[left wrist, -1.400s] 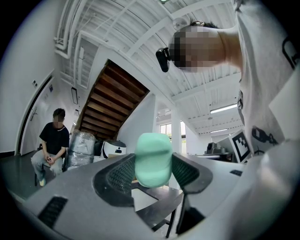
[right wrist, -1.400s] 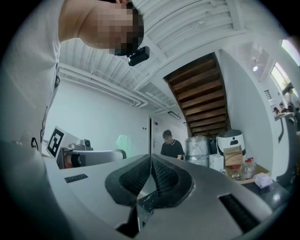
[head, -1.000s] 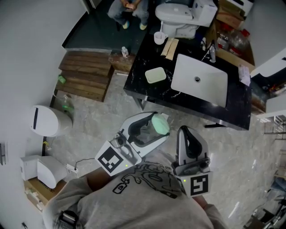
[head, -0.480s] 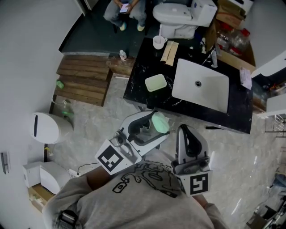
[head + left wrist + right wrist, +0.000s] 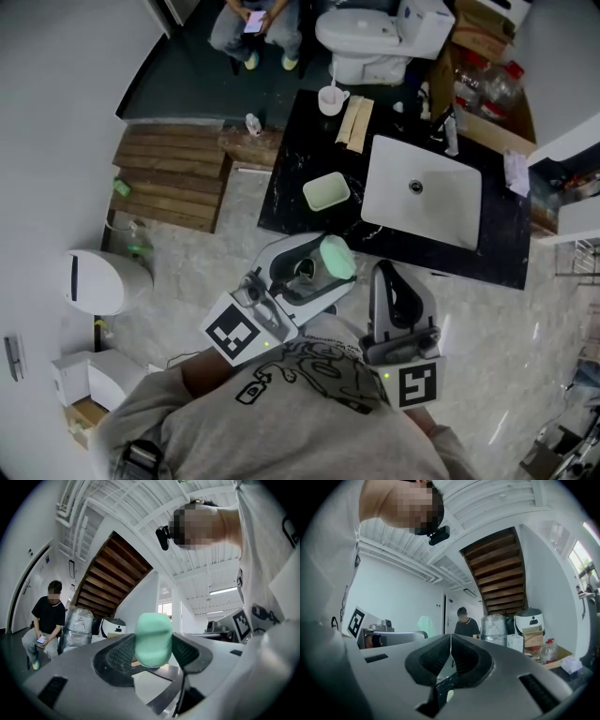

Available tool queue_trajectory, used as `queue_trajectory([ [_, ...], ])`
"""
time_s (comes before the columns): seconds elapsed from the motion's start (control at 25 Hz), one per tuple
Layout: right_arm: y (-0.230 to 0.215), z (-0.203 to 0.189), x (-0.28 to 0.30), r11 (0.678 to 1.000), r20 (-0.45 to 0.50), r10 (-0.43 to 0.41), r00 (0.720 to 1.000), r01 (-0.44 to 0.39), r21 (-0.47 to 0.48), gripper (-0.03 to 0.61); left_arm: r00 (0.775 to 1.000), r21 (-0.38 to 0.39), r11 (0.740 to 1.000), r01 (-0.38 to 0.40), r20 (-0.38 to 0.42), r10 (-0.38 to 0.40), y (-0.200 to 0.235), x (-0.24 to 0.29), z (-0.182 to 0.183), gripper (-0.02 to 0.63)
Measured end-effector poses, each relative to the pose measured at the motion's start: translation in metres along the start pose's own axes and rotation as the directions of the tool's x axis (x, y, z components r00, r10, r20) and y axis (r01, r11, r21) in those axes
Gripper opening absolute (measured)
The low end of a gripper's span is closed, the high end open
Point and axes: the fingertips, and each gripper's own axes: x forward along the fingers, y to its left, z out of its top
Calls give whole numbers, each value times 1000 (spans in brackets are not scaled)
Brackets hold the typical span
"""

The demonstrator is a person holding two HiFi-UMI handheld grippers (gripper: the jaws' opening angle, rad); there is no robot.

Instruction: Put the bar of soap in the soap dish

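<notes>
The left hand-held gripper and right hand-held gripper are hovering side by side at the person's chest, pointing far toward the black table across a marble floor. The left is clamping the green soap, well short of the dish lying left of the sink. The right one's jaws are pressing together, empty.

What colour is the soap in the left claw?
The soap is mint green; the left gripper view shows it best.
</notes>
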Motion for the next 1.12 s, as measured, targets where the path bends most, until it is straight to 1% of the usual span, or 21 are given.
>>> queue_trajectory([
  [0.08,0,0,8,1000,1,7,1000,-7,-7,23,1000,-4,1000,3,1,-3,9,2,2,245],
  [0.24,-4,-2,27,1000,-11,-11,1000,11,2,23,1000,-11,1000,9,-3,-9,26,6,2,245],
  [0.56,-5,-2,60,1000,-10,-20,1000,20,-6,23,1000,-14,1000,24,-5,-24,58,9,5,245],
  [1.12,-5,-5,112,1000,-2,-30,1000,30,-6,23,999,-16,999,41,-3,-41,105,12,12,245],
])
